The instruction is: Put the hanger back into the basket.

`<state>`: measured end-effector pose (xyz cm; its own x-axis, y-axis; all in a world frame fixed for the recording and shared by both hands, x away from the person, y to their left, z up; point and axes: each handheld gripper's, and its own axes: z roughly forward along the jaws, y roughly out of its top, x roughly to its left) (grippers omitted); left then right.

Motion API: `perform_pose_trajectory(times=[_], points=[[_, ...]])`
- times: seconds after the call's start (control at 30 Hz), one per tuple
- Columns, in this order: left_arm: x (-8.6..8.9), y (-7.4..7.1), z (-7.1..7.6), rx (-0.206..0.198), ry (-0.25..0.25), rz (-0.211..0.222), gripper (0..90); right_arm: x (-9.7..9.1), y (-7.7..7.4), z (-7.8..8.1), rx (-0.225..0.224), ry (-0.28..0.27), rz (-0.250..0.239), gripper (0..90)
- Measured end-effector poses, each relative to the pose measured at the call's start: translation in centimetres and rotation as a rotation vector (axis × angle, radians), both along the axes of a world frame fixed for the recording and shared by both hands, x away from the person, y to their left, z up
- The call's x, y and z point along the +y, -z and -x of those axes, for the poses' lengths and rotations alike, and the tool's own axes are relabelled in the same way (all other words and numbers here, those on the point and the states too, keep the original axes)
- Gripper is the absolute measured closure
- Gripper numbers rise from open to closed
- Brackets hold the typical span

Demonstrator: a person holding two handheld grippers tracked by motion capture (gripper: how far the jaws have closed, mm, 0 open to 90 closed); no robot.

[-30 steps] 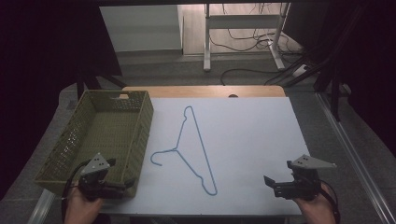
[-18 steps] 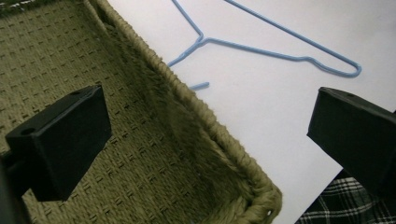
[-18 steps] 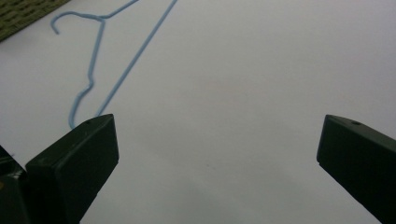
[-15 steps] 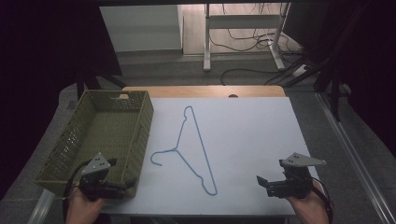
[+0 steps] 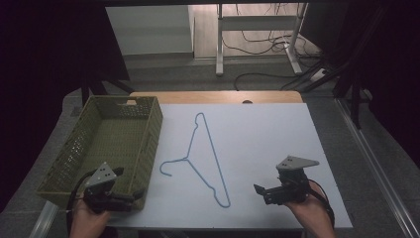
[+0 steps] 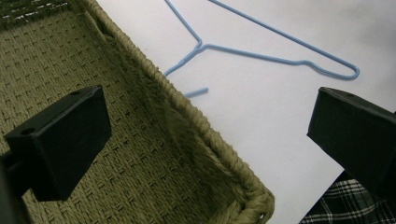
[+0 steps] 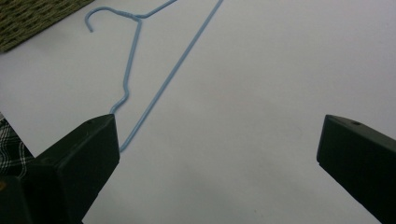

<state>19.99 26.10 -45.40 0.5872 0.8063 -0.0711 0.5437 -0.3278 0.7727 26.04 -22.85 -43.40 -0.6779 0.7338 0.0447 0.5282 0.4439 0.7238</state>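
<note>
A blue wire hanger (image 5: 188,158) lies flat on the white table sheet (image 5: 267,134), its hook pointing toward the green woven basket (image 5: 106,144) at the left. My left gripper (image 5: 130,196) hovers over the basket's near right corner, jaws wide open and holding nothing. In the left gripper view, the basket rim (image 6: 154,79) runs between the jaws and the hanger (image 6: 261,57) lies beyond. My right gripper (image 5: 261,192) is open near the front edge, just right of the hanger's near end. In the right gripper view, the hanger (image 7: 175,70) stretches ahead, its near tip by the left jaw.
The basket holds nothing that I can see. A wooden table edge (image 5: 218,96) shows behind the white sheet. Beyond it are a grey floor, desk legs and cables. Plaid fabric (image 6: 345,205) appears below the table's front edge.
My right gripper has slid left along the front of the table, closer to the hanger's near end. The left gripper has barely moved.
</note>
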Motion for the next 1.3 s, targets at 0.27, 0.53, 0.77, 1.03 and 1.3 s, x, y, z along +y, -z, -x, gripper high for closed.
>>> perform_pose_trajectory(times=[0.27, 0.53, 0.77, 1.03, 1.3], points=[[-0.2, 0.1, 0.0, -0.001, 0.002, -0.015, 0.0, 2.4, 0.0, -1.4, 0.008, -0.039, -0.022, 0.0], [-0.2, 0.2, 0.0, -0.006, 0.0, -0.033, 0.0, 5.4, 0.4, -2.7, 0.009, -0.088, 0.001, 0.0], [-0.3, 0.2, -0.1, -0.008, 0.004, -0.036, 0.0, 7.8, 0.9, -3.8, 0.03, -0.117, 0.031, 0.0], [-0.3, 0.3, -0.1, -0.005, 0.007, -0.036, 0.0, 10.5, 1.9, -5.0, 0.067, -0.151, 0.063, 0.8], [-0.3, 0.5, -0.2, -0.001, 0.009, -0.036, 0.0, 12.2, 2.6, -5.9, 0.076, -0.17, 0.08, 1.5]])
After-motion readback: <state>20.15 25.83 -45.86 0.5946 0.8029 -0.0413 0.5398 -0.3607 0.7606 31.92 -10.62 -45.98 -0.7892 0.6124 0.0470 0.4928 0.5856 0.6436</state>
